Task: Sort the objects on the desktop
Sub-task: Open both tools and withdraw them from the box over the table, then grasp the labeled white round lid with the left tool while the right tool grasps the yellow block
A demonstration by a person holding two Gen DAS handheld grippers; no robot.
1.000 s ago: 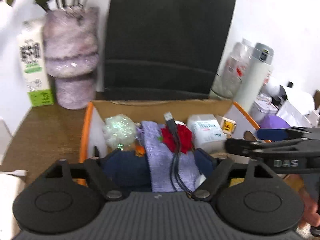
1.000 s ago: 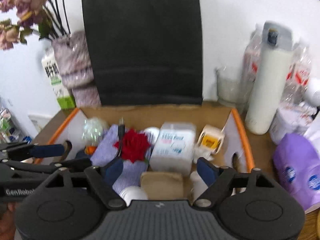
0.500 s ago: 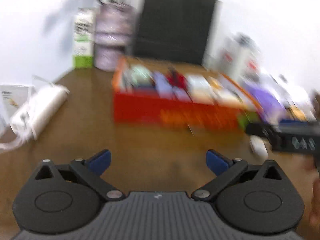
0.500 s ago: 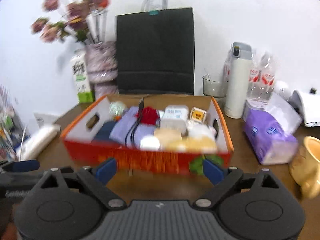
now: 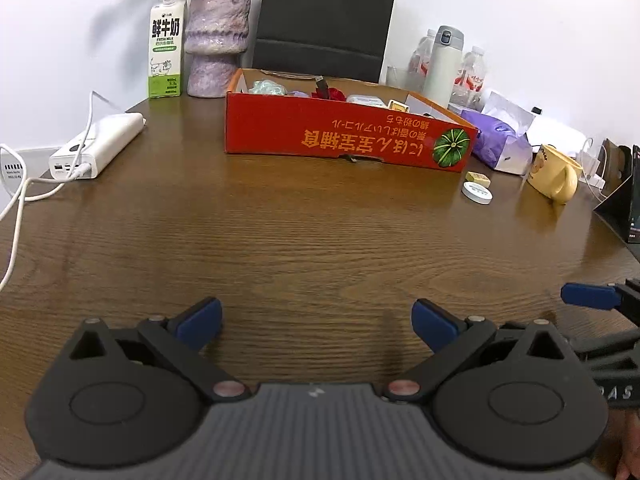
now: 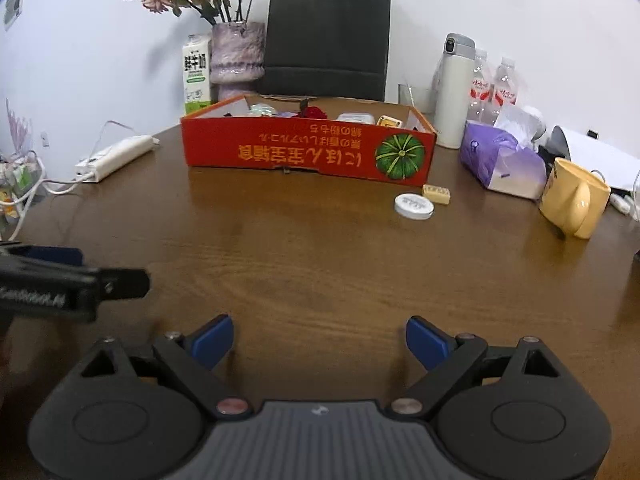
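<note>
A red cardboard box (image 5: pixel 344 136) (image 6: pixel 308 152) with a pumpkin print stands at the table's far middle, holding several small items: a red flower (image 6: pixel 314 112), a white pack, a cable plug. A white round tin (image 6: pixel 414 206) (image 5: pixel 477 193) and a small yellow block (image 6: pixel 436 193) (image 5: pixel 478 178) lie on the table by the box's right front corner. My left gripper (image 5: pixel 316 322) is open and empty, low over the near table. My right gripper (image 6: pixel 319 338) is open and empty beside it, on its right.
A yellow mug (image 6: pixel 574 202), purple tissue pack (image 6: pixel 502 160), white flask (image 6: pixel 454 92) and water bottles stand at right. A white power strip (image 5: pixel 98 144) with cables lies at left. A milk carton (image 5: pixel 165 46), vase (image 5: pixel 216 40) and black bag (image 6: pixel 326 40) stand behind the box.
Both grippers have pulled back from over the box to the near side of the table. The left jaws, then around the purple cloth and cable in the box, are now empty.
</note>
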